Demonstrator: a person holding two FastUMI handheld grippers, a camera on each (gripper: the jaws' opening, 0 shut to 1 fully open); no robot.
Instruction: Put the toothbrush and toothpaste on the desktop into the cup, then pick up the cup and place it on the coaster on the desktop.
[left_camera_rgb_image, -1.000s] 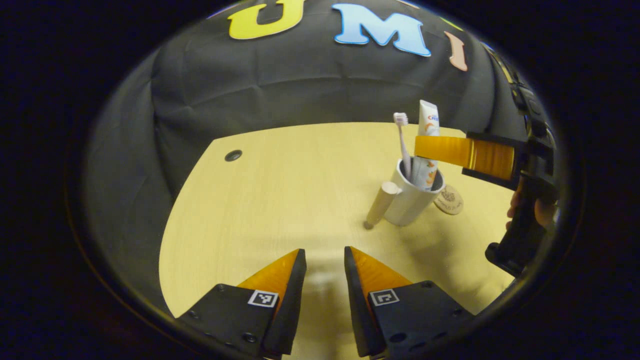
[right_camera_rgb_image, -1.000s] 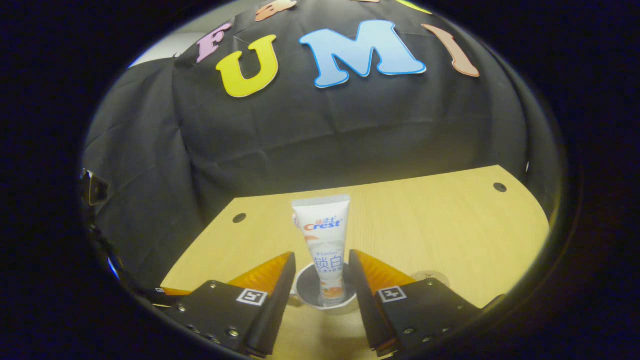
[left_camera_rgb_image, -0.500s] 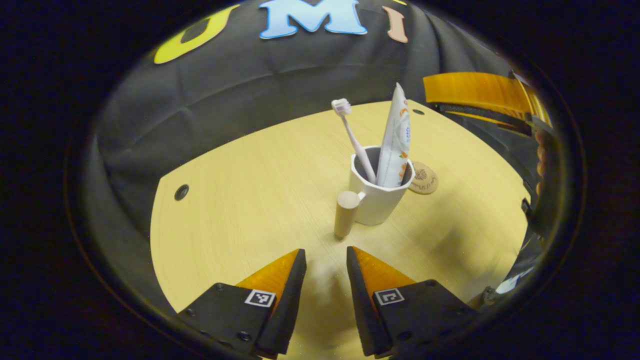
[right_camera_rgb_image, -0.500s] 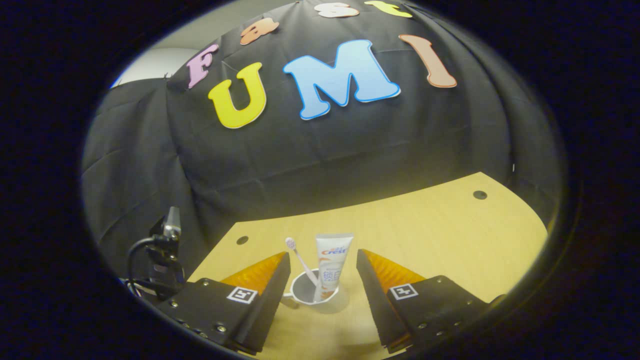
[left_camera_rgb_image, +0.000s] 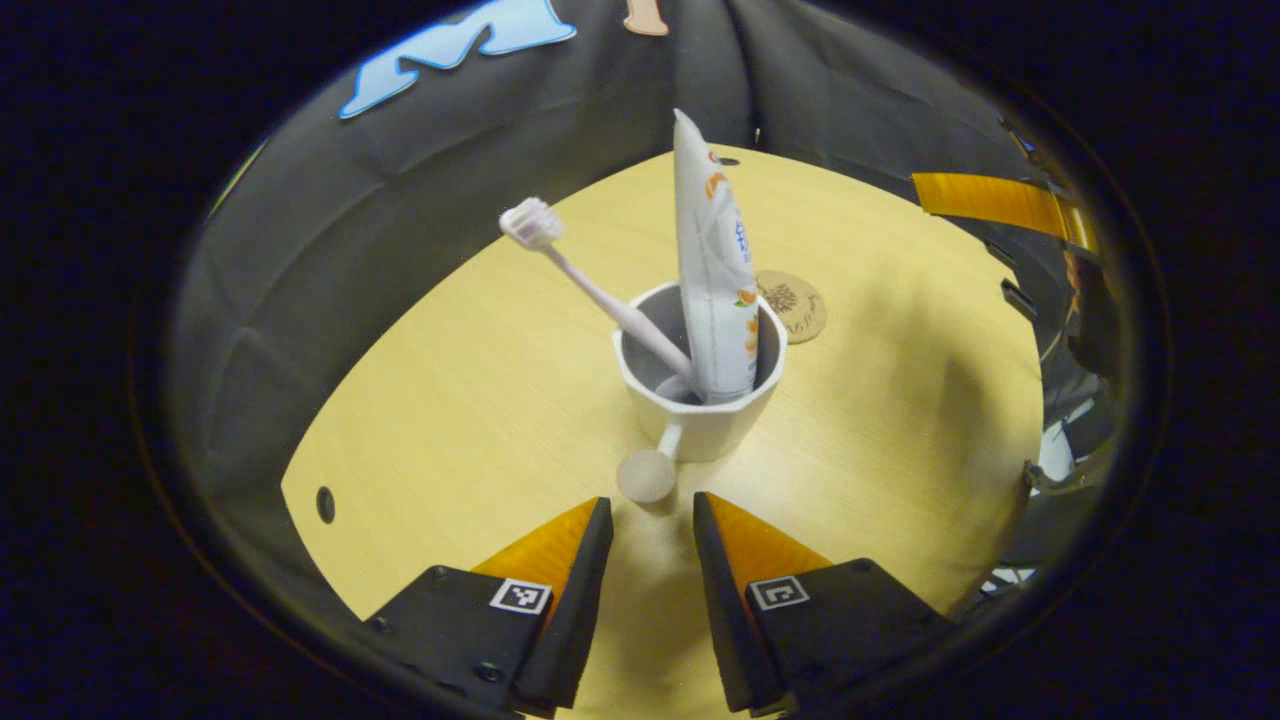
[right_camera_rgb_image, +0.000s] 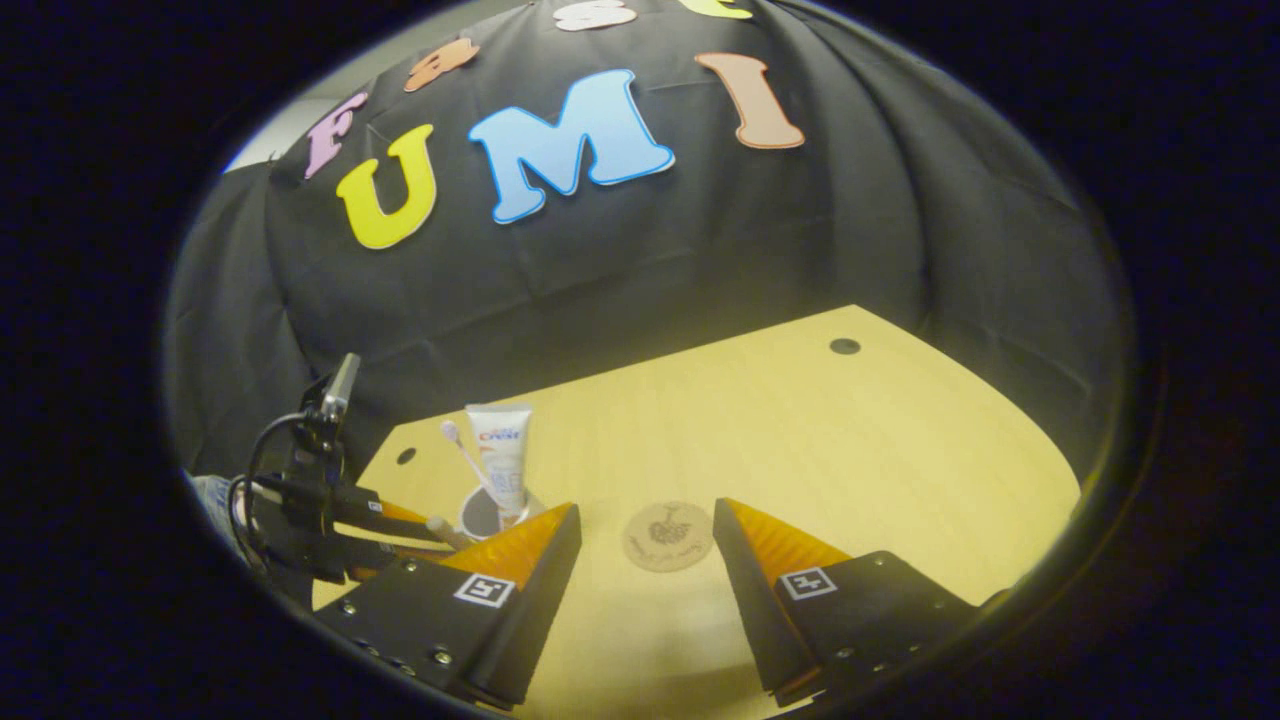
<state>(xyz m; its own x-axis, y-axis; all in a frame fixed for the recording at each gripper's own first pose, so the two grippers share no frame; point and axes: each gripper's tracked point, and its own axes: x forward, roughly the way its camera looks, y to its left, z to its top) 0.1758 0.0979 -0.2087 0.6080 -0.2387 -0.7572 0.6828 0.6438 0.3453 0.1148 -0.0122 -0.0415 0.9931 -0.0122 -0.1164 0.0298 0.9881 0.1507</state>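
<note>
A pale wood table (left_camera_rgb_image: 480, 400) with rounded corners stands against the black cloth wall (right_camera_rgb_image: 700, 250) of the booth, a few small dark holes (right_camera_rgb_image: 844, 346) near its edges. On it, in the left gripper view, a white faceted cup (left_camera_rgb_image: 700, 400) stands upright, with a toothbrush (left_camera_rgb_image: 590, 285) leaning out to the left, bristles up, and a toothpaste tube (left_camera_rgb_image: 712, 270) standing nearly upright against the cup's right inner wall. The cup's round wooden handle (left_camera_rgb_image: 648, 474) points toward the camera. Just beyond the cup, to its right and apart from it, lies a round wooden coaster (left_camera_rgb_image: 792, 305), flat on the table with nothing on it.

The left hand-held gripper (left_camera_rgb_image: 650, 525) hovers close in front of the handle, its orange-faced fingers parted by a moderate gap and holding nothing; the handle's end sits just ahead of the gap, not between the fingertips.

In the right gripper view, the right hand-held gripper (right_camera_rgb_image: 645, 525) is spread wide and empty above the table, with the coaster (right_camera_rgb_image: 667, 536) seen between its fingers. The cup (right_camera_rgb_image: 487, 512) with its contents lies to the left, near the other gripper's dark body.
</note>
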